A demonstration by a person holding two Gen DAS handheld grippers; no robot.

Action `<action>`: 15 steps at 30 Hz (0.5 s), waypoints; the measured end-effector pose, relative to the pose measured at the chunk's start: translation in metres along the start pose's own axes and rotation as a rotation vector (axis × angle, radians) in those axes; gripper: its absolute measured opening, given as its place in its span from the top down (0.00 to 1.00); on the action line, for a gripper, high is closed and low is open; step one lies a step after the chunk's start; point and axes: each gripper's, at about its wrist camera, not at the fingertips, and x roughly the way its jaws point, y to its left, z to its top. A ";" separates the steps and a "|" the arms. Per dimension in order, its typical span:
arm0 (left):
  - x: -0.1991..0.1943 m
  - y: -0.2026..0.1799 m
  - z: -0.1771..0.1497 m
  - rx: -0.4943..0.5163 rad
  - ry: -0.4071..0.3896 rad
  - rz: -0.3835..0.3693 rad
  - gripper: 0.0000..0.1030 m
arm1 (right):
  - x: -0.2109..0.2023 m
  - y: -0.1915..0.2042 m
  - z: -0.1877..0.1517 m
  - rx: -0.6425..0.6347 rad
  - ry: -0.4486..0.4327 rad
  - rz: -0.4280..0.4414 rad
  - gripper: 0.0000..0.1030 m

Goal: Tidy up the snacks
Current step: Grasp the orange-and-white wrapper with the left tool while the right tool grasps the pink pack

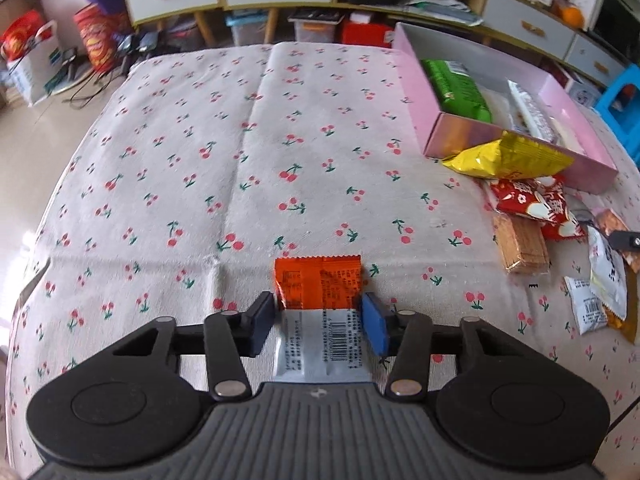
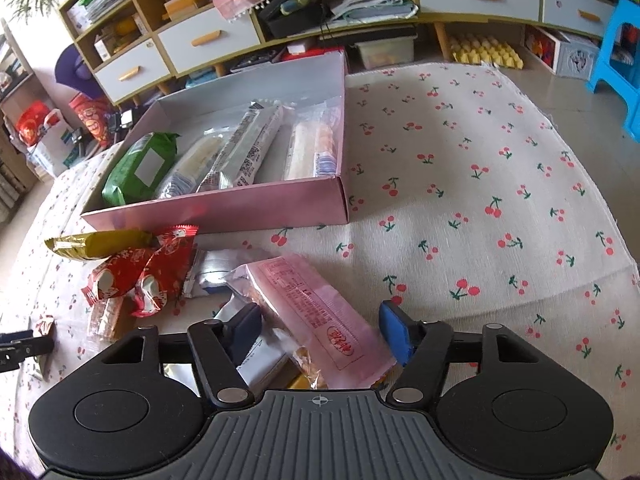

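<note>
Cherry-print cloth covers the bench (image 1: 200, 140) — left tongs (image 1: 320, 320) pinch an orange-and-silver snack packet (image 1: 320, 304), bound for the pink box (image 1: 460, 136); right tongs (image 2: 320, 328) spread around a pink biscuit pack (image 2: 316, 312), needing closure.

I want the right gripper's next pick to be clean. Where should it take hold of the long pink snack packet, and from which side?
Grip the pink packet across its narrow width near the close end, coming from above and straddling its long edges. It lies flat and slanted on other wrappers, between the open right gripper fingers.

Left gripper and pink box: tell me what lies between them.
Mostly bare cherry-print cloth between the left gripper, shut on an orange packet, and pink box, in the left wrist view.
</note>
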 end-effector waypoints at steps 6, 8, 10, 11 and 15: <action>-0.001 0.003 0.002 -0.048 0.024 -0.006 0.63 | -0.004 -0.001 0.005 0.045 0.038 -0.014 0.50; -0.002 0.005 0.002 -0.067 0.032 -0.018 0.64 | -0.005 -0.004 0.007 0.070 0.050 -0.016 0.51; -0.003 0.006 0.003 -0.088 0.040 -0.034 0.64 | -0.006 -0.007 0.007 0.093 0.060 -0.019 0.52; -0.003 0.007 0.004 -0.101 0.046 -0.044 0.64 | -0.006 -0.008 0.007 0.106 0.064 -0.018 0.53; -0.004 0.010 0.005 -0.155 0.065 -0.090 0.65 | -0.012 -0.012 0.010 0.146 0.065 0.004 0.55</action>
